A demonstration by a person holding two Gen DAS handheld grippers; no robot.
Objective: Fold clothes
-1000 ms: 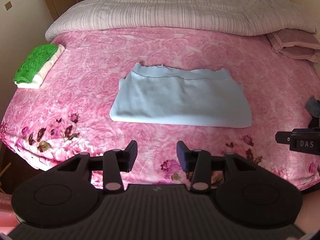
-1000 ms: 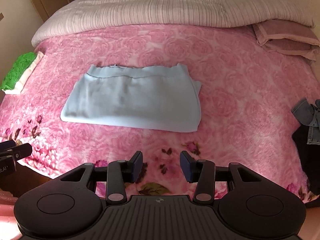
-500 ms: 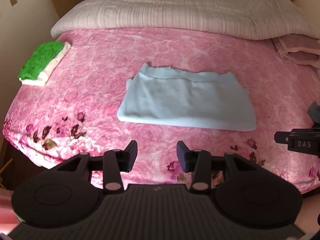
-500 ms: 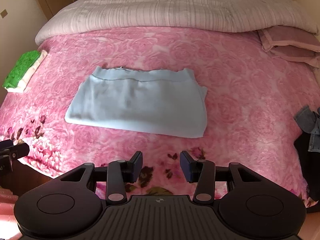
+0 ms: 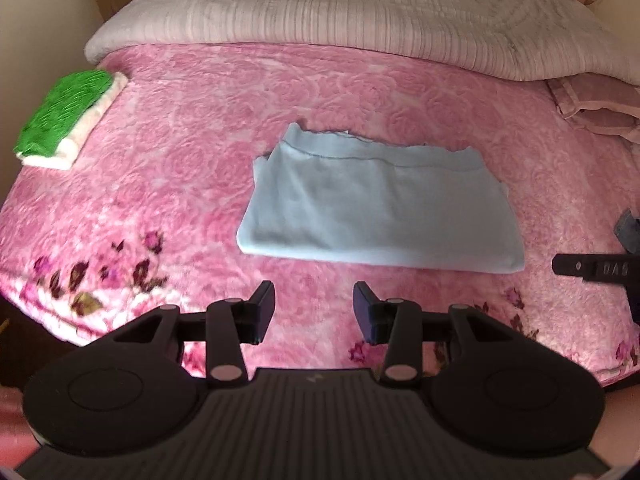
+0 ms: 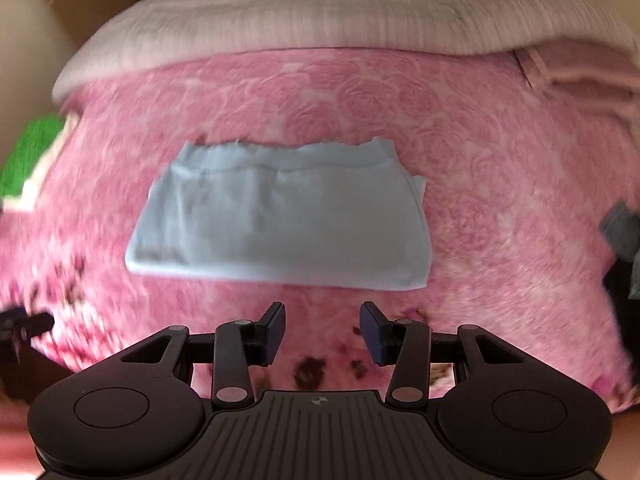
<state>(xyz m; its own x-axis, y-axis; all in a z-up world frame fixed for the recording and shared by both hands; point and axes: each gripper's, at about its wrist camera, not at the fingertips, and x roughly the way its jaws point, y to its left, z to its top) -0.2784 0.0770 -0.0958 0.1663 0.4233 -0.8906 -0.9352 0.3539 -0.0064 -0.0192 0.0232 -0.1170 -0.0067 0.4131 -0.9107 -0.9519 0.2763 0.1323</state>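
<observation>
A light blue garment (image 5: 380,208) lies folded into a flat rectangle in the middle of the pink floral blanket (image 5: 200,152); the right wrist view shows the same garment (image 6: 280,216), blurred. My left gripper (image 5: 315,312) hovers open above the blanket just in front of the garment's near edge, nothing between its fingers. My right gripper (image 6: 323,332) also stands open and empty in front of the near edge. In the left wrist view the right gripper's tip (image 5: 592,270) pokes in at the right.
A folded green and white stack (image 5: 68,118) sits at the bed's left edge. A rolled grey-white quilt (image 5: 340,16) lies across the far side, with pink folded bedding (image 5: 592,108) at right. Dark and denim clothes (image 6: 624,248) lie at the right edge.
Both grippers have shifted across the bed, so the blue garment has slid rightward in both views and looks a little closer. Jaws unchanged; the garment has not moved.
</observation>
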